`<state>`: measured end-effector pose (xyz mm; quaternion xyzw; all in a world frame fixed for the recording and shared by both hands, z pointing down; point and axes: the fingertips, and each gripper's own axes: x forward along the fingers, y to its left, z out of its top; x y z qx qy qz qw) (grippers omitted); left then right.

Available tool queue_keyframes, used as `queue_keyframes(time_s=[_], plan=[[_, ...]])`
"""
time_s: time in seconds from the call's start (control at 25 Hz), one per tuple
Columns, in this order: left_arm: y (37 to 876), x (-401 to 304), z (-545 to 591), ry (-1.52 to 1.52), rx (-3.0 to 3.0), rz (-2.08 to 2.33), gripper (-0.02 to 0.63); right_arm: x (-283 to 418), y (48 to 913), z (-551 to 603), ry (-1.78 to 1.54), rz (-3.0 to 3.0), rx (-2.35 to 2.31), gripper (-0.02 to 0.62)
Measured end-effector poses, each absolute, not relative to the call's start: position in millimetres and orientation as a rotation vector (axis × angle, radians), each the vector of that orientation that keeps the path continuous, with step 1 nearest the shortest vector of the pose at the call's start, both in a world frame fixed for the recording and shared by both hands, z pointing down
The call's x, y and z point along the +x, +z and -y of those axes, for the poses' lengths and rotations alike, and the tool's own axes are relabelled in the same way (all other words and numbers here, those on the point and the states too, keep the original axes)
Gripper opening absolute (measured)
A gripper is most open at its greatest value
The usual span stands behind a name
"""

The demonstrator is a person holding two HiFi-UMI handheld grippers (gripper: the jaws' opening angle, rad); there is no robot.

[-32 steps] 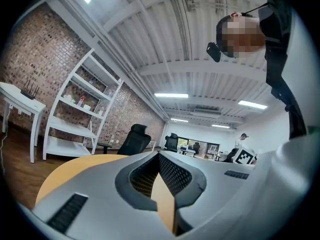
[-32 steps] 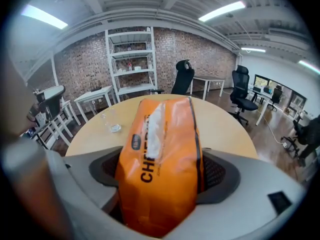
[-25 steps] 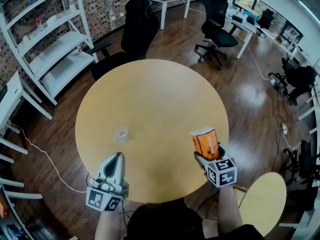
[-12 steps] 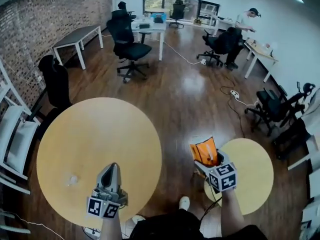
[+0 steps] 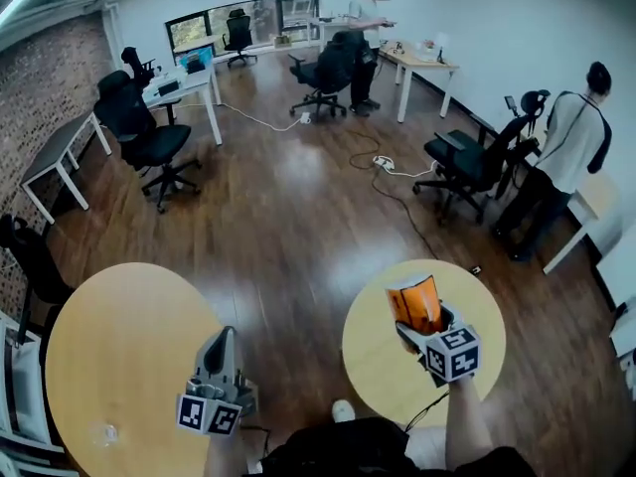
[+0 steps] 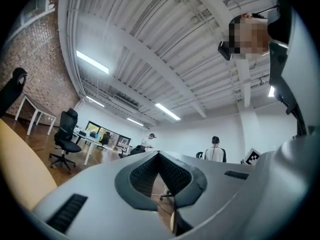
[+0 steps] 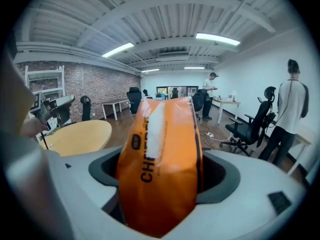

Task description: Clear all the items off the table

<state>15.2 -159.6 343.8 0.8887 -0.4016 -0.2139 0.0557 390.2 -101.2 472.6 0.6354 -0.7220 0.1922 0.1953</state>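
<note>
Fingers (image 7: 235,184) of the right gripper (image 5: 417,314) are clamped on the orange snack bag (image 5: 412,303), held upright above the small round table (image 5: 477,301). The left gripper (image 5: 225,338) has its fingers pinched together, empty, by the edge of the big table (image 5: 119,366). This looks like the carry-off step. Next: lower the bag, let go, then fetch the small clear thing (image 5: 104,432) on the big table.

Ahead of my right gripper (image 5: 417,318), dark wood floor (image 5: 298,217) ran to white walls (image 5: 497,28), desks (image 5: 422,63) and black office chairs (image 5: 149,137). Far left of my left gripper (image 5: 226,338) stood a brick wall (image 5: 40,87). Strip lights (image 7: 215,38) hung overhead.
</note>
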Motion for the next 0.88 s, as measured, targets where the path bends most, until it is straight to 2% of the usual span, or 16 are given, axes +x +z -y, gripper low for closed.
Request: queue_keyframes(time_s=[0.4, 0.88], plan=[[349, 191, 206, -0.511, 2.824, 0.73, 0.002, 529, 480, 17, 0.687, 1.743, 2.199, 0.423], [351, 287, 201, -0.424, 2.902, 0.263, 0.002, 548, 496, -83, 0.797, 1.365, 2.534, 0.423]])
